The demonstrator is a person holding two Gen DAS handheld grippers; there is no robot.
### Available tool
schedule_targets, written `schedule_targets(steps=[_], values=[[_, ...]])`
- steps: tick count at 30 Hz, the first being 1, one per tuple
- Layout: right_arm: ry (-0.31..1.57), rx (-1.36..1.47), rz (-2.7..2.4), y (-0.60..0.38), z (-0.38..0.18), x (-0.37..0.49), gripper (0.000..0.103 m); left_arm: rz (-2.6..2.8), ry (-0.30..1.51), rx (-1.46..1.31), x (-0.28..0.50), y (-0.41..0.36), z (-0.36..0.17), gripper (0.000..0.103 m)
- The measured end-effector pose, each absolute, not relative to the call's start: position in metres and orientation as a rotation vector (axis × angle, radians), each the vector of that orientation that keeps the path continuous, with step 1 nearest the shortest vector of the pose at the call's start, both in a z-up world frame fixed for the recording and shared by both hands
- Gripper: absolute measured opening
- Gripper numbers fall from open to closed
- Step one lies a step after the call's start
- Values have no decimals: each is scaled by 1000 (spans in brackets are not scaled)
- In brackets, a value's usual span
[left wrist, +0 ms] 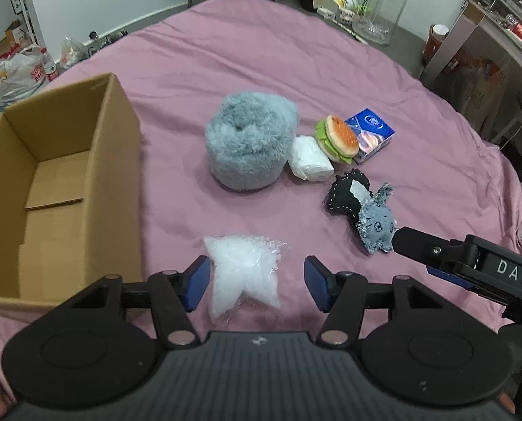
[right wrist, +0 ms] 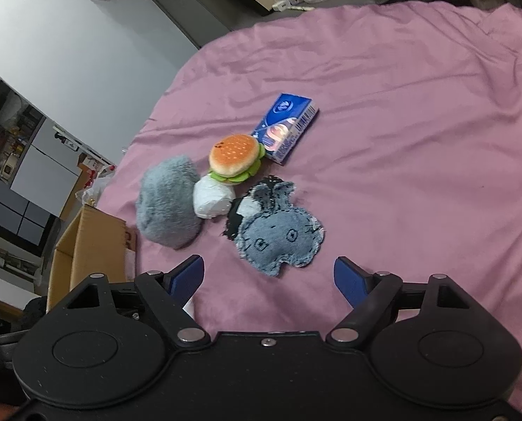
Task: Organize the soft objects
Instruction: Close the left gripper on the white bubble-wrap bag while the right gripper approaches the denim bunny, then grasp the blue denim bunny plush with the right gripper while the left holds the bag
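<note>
Soft things lie on a pink sheet (left wrist: 261, 52). My left gripper (left wrist: 257, 286) is open over a clear bag of white stuffing (left wrist: 243, 273). Beyond it sit a grey fluffy roll (left wrist: 248, 140), a white wrapped bundle (left wrist: 310, 158), a plush burger (left wrist: 338, 138), a blue tissue pack (left wrist: 371, 133), a black stitched pad (left wrist: 348, 193) and a denim cat toy (left wrist: 378, 224). My right gripper (right wrist: 269, 279) is open just short of the denim cat toy (right wrist: 278, 235); it shows in the left wrist view (left wrist: 419, 245) at the cat's right.
An open, empty cardboard box (left wrist: 54, 189) stands at the left on the sheet. A glass jar (left wrist: 380, 7) and clutter sit beyond the far edge. Shelves (left wrist: 499, 17) stand at the right. Bags (left wrist: 19, 73) lie on the floor at left.
</note>
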State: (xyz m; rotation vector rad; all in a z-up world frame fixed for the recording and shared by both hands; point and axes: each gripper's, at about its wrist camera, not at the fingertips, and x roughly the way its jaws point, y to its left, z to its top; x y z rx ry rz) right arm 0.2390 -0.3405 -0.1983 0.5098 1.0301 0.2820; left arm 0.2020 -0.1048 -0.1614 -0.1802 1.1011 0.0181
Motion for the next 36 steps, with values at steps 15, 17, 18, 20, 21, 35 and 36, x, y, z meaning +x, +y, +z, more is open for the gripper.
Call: schedule_targets(steps=[15, 17, 18, 20, 21, 35, 36], values=[[1059, 469, 247, -327, -214, 259, 77, 82, 1174, -177, 234, -103, -201, 48], [1050, 457, 244, -324, -214, 261, 77, 98, 1179, -185, 237, -105, -201, 43], [1047, 449, 241, -322, -215, 263, 76, 103, 1177, -184, 238, -106, -200, 41], [1046, 433, 233, -319, -217, 266, 75, 106, 1174, -188, 243, -108, -199, 40], [1045, 423, 231, -318, -218, 267, 73, 107, 1173, -190, 246, -109, -198, 39], [998, 409, 217, -316, -195, 252, 38, 45, 1092, -257, 235, -105, -175, 36], [987, 402, 218, -315, -191, 249, 38, 41, 1083, -262, 232, -103, -171, 36]])
